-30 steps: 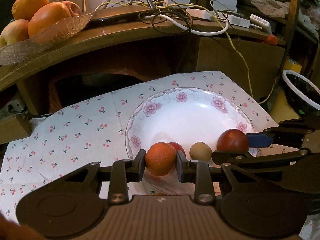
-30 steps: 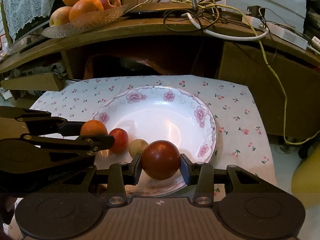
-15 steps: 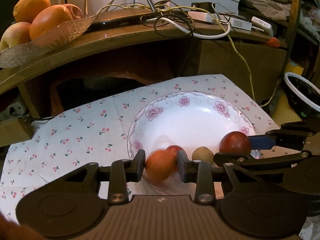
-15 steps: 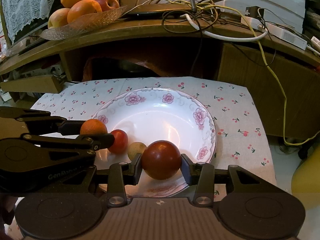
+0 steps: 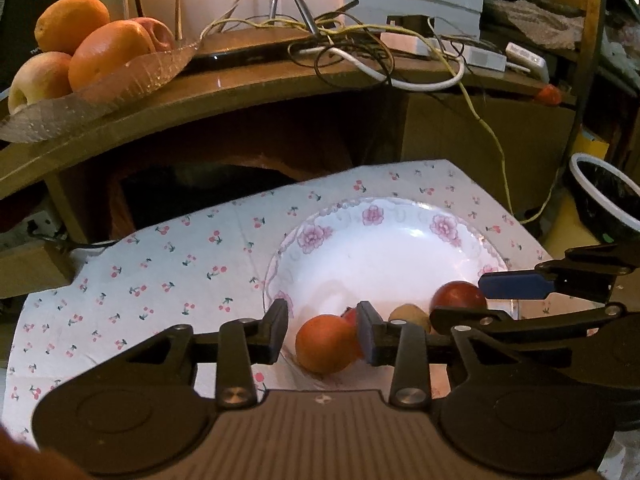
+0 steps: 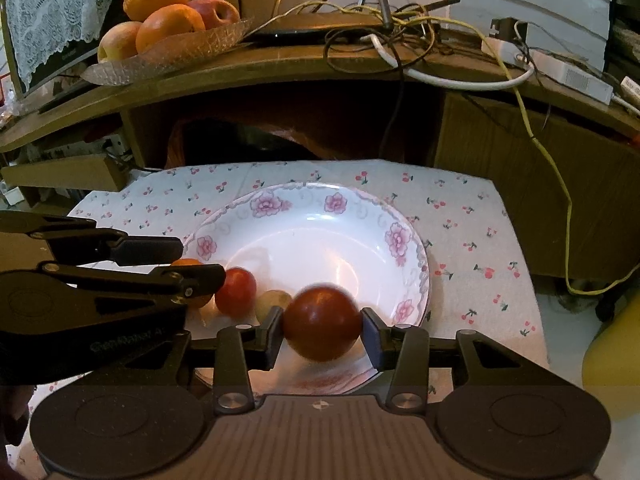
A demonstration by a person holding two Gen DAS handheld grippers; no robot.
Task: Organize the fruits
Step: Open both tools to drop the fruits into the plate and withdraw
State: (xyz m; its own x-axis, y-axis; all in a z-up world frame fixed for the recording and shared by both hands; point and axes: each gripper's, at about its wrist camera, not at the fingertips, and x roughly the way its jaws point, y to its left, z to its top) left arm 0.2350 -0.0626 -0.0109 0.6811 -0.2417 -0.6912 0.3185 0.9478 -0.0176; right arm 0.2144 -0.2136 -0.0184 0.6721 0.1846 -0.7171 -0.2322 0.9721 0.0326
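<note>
Left wrist view: the left tongs [image 5: 322,336] have just been opening, so the orange fruit [image 5: 326,343] sits loose between them, gap at the left pad, resting on the plate [image 5: 380,252] rim. The right tongs [image 6: 322,326] look barely slack around the dark red fruit [image 6: 322,322], probably dropping both there together.
</note>
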